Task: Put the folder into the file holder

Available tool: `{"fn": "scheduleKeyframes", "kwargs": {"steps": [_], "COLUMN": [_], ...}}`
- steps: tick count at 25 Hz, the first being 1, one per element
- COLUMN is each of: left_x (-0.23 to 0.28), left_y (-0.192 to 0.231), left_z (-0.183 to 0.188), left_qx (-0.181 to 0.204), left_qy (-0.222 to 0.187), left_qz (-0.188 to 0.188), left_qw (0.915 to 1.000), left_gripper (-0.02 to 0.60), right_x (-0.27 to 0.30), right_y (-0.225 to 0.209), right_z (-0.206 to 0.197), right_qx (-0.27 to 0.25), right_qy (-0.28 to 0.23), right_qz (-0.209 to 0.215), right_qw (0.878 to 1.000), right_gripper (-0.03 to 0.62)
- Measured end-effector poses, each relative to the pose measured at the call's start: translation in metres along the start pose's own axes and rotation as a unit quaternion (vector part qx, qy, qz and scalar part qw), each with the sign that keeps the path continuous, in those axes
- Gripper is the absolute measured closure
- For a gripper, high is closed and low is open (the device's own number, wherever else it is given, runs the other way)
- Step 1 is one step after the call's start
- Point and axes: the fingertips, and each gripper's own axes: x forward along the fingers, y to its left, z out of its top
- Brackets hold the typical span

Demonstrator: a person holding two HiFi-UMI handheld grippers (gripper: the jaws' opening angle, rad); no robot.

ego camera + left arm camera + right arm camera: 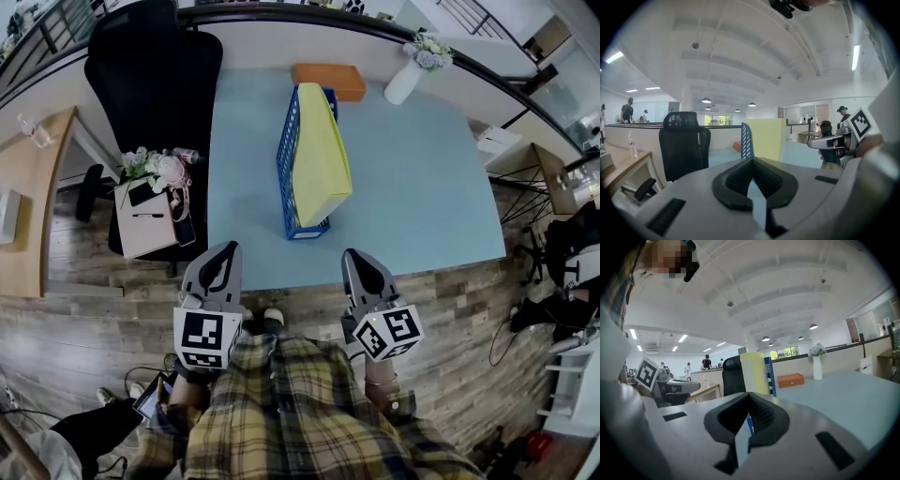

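Head view: the left tongs (228, 247) and right tongs (352, 254) hung side by side at the near edge of the bench (422, 187), each pressed together and empty. Ahead of them, between their lines, the yellow folder (319, 155) stood in the blue holder (285, 159), well apart from both. Beyond it lay an orange box (328, 81); a white vase (405, 82) stood far right. Left of the left tongs were a black chair (155, 75) and a cluttered stand (145, 230).

Left gripper view: the tongs were closed on nothing. The folder rose straight ahead with open bench between, the chair was to the left, and the right tongs were to the right.

Right gripper view: pads together, empty. The folder and holder stood ahead, slightly left, with nothing in the way.
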Motion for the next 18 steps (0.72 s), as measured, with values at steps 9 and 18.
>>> {"fn": "scheduleKeyframes", "kwargs": {"steps": [9,18], "left_x": [0.0006,0.0028], "left_y": [0.0015,0.0020], "left_z": [-0.0026,-0.0007], "left_qx": [-0.002,-0.001], "left_qy": [0.003,0.001], "left_qz": [0.001,0.003], "left_qw": [1.0000,1.0000], "left_gripper": [0.591,0.590], "right_x": [0.0022,0.0056], "right_y": [-0.0005,-0.0012], "right_z": [-0.0021,-0.0017], "right_qx": [0.001,0.000], "right_qy": [0.006,0.007], "right_qz": [-0.001,0.004], "right_qw": [1.000,1.000], "right_gripper": [0.592,0.592]}}
